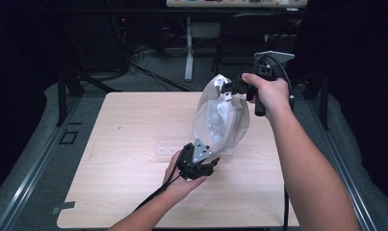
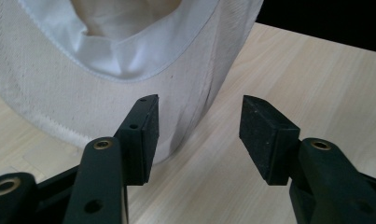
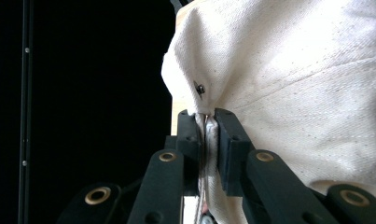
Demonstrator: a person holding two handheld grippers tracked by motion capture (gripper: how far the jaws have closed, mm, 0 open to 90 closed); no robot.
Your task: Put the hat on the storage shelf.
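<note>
Right gripper (image 3: pixel 206 122): your jaws clamp the white cloth bag (image 1: pixel 220 118) edge, raised.
Left gripper (image 2: pixel 198 135): jaws apart, empty, possibly grazing the bag.

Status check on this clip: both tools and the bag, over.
Right tool clamped on the white cloth bag, holding it up over the table. Left tool open at the bag's lower edge, nothing gripped. Clear plastic box behind the bag, not obstructing.

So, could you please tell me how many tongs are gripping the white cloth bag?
1: the right tongs clamp the white cloth bag's upper edge; the left tongs stand open beside its lower end.
</note>
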